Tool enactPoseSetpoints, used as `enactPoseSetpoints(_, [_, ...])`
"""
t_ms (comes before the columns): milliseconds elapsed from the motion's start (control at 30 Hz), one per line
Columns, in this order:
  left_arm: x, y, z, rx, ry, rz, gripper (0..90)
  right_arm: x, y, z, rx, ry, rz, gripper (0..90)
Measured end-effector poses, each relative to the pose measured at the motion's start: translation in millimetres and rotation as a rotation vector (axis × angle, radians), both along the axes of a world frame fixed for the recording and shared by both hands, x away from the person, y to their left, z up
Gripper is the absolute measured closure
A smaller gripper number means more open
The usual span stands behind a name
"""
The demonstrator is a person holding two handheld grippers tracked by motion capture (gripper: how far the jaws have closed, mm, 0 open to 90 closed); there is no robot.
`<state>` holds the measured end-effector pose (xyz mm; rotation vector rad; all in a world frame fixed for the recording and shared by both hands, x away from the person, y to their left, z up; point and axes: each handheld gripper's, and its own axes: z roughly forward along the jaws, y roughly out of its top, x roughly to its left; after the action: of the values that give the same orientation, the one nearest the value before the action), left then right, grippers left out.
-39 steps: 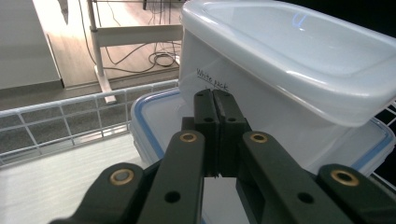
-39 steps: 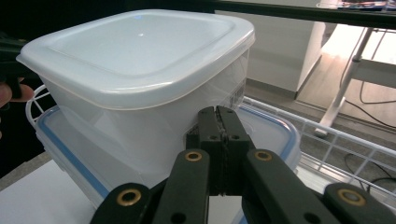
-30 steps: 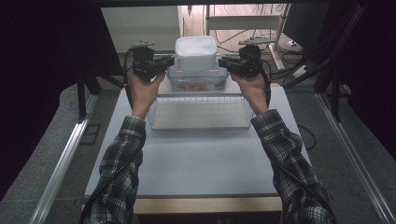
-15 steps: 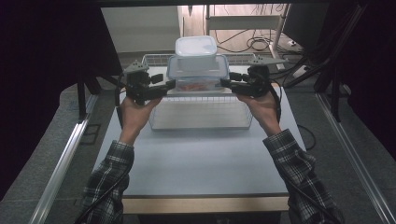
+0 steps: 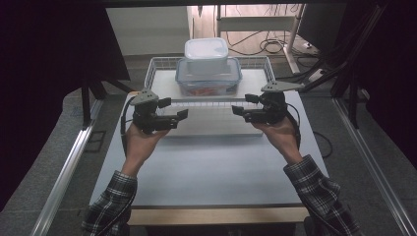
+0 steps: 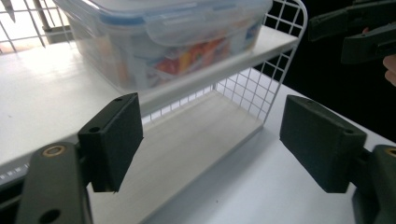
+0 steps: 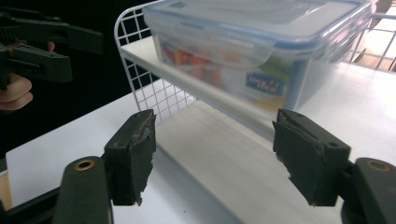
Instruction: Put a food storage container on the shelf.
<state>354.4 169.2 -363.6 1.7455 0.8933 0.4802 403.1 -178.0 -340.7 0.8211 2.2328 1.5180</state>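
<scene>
Two grippers, left (image 5: 173,116) and right (image 5: 244,112), jaws spread and empty, are hovering before the lidded box (image 5: 208,76) on the rack's (image 5: 158,66) top shelf, needing level, even approach from both sides.

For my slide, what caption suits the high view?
Two open hand-held tools, left and right, hang before a wire shelf bearing two stacked lidded boxes.

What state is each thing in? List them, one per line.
Left gripper: open, holding nothing, apart from the rack.
Right gripper: open, holding nothing.
Blue-rimmed container: lid on, upright on the rack's upper shelf.
White container: lid on, stacked on the blue-rimmed one.
Wire rack: upright on the table.
</scene>
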Motion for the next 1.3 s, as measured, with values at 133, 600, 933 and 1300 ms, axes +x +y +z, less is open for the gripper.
enactPoseSetpoints(133, [-6.6, -3.3, -6.7, 0.013, 0.001, -0.018, 18.1, -6.1, -1.9, -5.5, 0.001, 0.002, 0.009, 25.4])
enactPoseSetpoints(600, [-25.3, -14.5, -43.5, 0.008, 0.05, -0.064, 10.8, -21.6, -6.6, -30.5, -0.012, -0.003, 0.019, 14.6])
enactPoseSetpoints(933, [-28.5, -22.2, -64.0, 0.062, 0.061, -0.076, 5.1, -28.0, -4.5, -50.2, -0.065, 0.038, 0.014, 6.1])
enactPoseSetpoints(1300, [-40.5, -20.2, -77.5, 0.066, 0.071, -0.079, 2.5, -39.6, -13.1, -67.1, -0.071, 0.058, 0.033, 2.7])
